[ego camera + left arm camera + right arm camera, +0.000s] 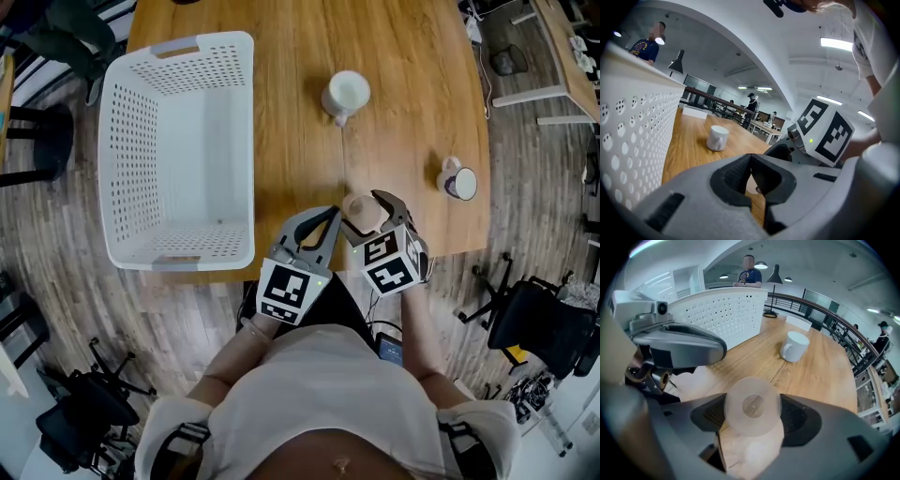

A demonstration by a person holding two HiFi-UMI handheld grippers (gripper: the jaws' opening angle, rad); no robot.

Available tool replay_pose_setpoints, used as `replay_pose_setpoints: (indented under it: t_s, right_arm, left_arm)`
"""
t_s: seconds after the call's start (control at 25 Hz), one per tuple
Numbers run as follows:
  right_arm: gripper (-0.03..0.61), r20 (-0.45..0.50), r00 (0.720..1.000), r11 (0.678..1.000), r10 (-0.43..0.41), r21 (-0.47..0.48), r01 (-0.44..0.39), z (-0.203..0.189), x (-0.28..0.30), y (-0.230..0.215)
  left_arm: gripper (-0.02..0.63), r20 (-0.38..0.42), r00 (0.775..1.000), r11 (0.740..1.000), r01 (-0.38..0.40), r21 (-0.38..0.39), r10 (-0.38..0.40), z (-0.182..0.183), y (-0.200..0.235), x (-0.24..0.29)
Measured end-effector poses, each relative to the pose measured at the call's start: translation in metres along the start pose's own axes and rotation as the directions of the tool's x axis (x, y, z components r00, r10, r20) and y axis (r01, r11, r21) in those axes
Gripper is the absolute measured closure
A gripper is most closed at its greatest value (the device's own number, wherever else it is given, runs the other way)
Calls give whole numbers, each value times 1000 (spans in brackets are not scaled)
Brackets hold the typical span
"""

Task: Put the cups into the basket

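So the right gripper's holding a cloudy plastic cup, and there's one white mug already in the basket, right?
Not quite. The head view shows nothing in the basket; one mug and a second mug both stand on the table. The right gripper does hold the cloudy plastic cup.

Head camera is hanging right over the person, looking steeply down on the wooden table [412, 94], with the basket [131, 159] at left and the white mug [346, 95] farther off. The left gripper [328, 225] camera is riding low, skimming almost level across the tabletop; the basket wall is crowding its left edge and the mug is sitting ahead. The right gripper [367, 208] camera is tilting down over the boards, a pale cup [752, 406] looming close to the lens, and it's facing that same mug and basket, so all three views are sharing them.
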State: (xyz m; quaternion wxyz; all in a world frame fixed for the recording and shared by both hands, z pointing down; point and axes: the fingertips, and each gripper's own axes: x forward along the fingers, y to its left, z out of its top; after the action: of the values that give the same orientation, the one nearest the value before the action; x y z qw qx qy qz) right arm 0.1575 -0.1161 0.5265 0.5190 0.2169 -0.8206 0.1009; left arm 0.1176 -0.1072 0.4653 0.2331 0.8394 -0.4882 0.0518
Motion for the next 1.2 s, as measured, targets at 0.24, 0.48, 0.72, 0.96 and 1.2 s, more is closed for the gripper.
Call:
replay_pose_setpoints:
  t_s: [0.24, 0.48, 0.72, 0.96, 1.2]
  right_arm:
    - [239, 103, 994, 992, -46, 121, 33, 4, -36, -13]
    - [239, 175, 976, 980, -128, 172, 97, 12, -86, -25]
    - [239, 203, 965, 978, -166, 159, 134, 12, -129, -25]
    - [239, 272, 947, 975, -170, 188, 121, 15, -149, -20]
    - [239, 326, 929, 982, -178, 118, 147, 41, -161, -19]
  left_arm:
    - [606, 29, 998, 996, 56, 69, -58, 24, -14, 5]
    - [606, 60, 987, 976, 140, 165, -152, 62, -41, 8]
    - [606, 77, 971, 949, 203, 241, -227, 92, -66, 6]
    - [606, 97, 964, 942, 215, 256, -247, 105, -76, -3]
    - [606, 160, 963, 944, 164, 288, -217, 129, -69, -23]
